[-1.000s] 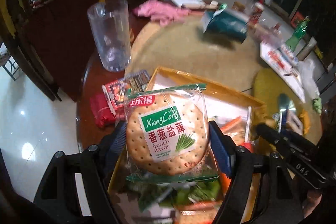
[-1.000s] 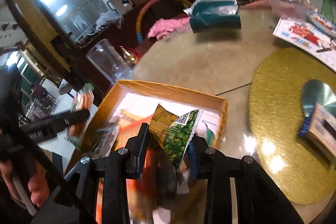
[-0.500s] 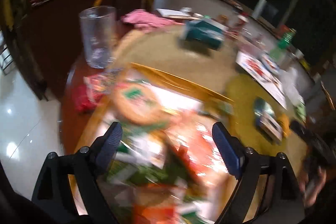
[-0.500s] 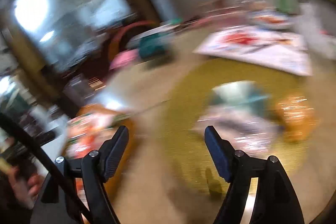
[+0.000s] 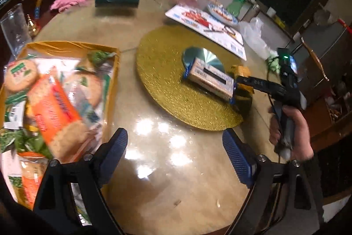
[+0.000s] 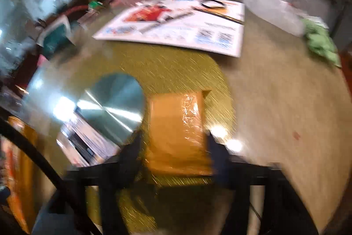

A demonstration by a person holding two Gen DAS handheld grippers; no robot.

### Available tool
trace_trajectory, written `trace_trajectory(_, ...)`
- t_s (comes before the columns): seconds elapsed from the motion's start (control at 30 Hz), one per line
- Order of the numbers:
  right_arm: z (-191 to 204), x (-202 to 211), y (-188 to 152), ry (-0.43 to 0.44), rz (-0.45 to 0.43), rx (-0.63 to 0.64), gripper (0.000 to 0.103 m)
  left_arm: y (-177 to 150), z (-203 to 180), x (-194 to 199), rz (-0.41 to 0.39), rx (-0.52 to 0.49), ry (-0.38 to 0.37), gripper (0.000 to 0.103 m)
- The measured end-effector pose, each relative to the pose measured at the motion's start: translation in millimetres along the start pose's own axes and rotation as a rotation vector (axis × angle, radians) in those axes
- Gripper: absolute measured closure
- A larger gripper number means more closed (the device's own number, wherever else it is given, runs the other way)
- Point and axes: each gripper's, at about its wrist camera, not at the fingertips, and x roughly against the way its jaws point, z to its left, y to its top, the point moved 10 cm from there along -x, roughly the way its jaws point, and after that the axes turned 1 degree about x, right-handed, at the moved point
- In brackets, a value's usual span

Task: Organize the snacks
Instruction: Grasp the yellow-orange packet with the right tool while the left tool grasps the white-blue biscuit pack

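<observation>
Jaws of the right gripper [image 6: 173, 144] have just been closing and now stand about half open, one on each side of an orange packet [image 6: 176, 131] that lies on the gold mat [image 6: 167, 67]. The right wrist view is blurred, so I cannot tell whether the pads already press its edges or sit just clear of them. From the left wrist view the same gripper [image 5: 242, 86], held in a hand [image 5: 290, 129], reaches in over that packet, just beside a white snack bar with blue ends [image 5: 210, 78], which lies half across a shiny silver disc [image 5: 203, 57] on the mat.

By my reading the step in hand is the pick-up of another loose snack for the yellow box [image 5: 110, 85], which sits on the table [image 5: 167, 169] beside the mat and is already piled with round biscuit packs [image 5: 21, 75], an orange wafer pack [image 5: 55, 111] and green bags. The next move calls for the right jaws to close fully on the packet's sides, lift it clear of the bar next to it, and carry it across to the box.

The left gripper [image 5: 176, 158] hangs over bare table between box and mat, its blue pads [image 5: 236, 160] spread close to their widest and nothing between them. It is free to take the bar.
</observation>
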Motion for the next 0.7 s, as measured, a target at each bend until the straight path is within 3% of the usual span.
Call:
trace_trajectory(0.2, -14.1, 30.1, -44.8, 0.01, -0.002, -0.114, 0.059, 3.8, -21.9, -44.5, 0.094, 0.015, -0.028, 0.015)
trace_trajectory(0.3, -22.1, 48.5, -71.3, 0.006, -0.042, -0.209, 0.059, 14.9, -32.5, -73.7, 0.152, 0.087, -0.041, 0.015)
trace_trajectory(0.4, -20.7, 55.9, -80.5, -0.001, -0.106, -0.242, 0.059, 40.9, -43.2, -98.1, 0.146, 0.141, -0.031, 0.015)
trace_trajectory(0.7, -24.6, 52.5, -71.8, -0.002, -0.186, -0.248, 0.059, 85.2, -62.0, -161.7, 0.175, 0.203, 0.177, 0.015)
